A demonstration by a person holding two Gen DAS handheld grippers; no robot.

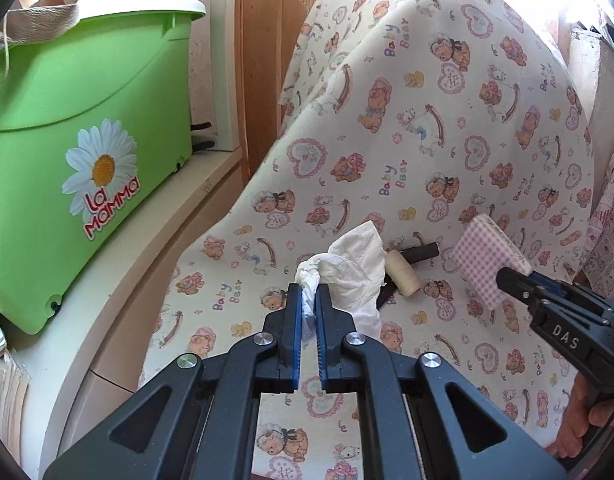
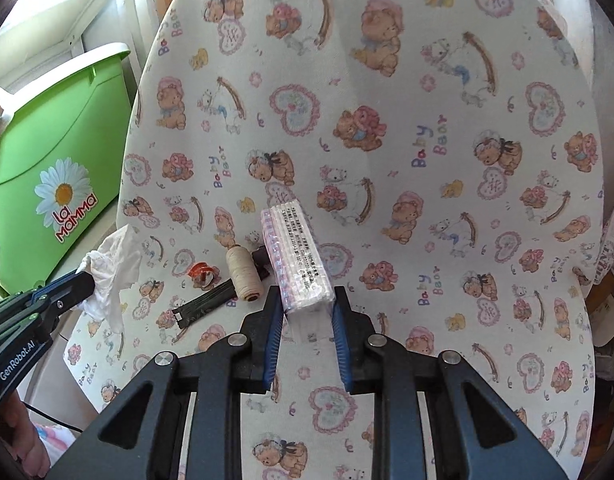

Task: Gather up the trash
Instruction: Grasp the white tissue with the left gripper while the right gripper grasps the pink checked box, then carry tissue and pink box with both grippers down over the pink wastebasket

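Off to our left sits the green bin (image 1: 79,128), and that's the relation everything turns on: it stands well apart from the cloth-covered tabletop (image 1: 447,128), and the left hand-held gripper (image 1: 305,300) is the nearer one to it. That left one is pinched tight on a crumpled white tissue (image 1: 353,268), which sticks out forward past the fingertips. The right hand-held gripper (image 2: 307,312) is clamped on a small wrapped tissue pack (image 2: 297,258), whose long axis runs straight ahead along the fingers; it looks lifted just clear of the cloth, though we can't be sure.

Between the two on the cloth lie a spool of cream thread (image 2: 245,276), a dark strap (image 2: 203,310) and a bit of orange tape (image 2: 201,271), all close together.

Our guess is both loads swing left to the bin, left one first. Room-wise: wood panelling behind, white shelf under the bin.
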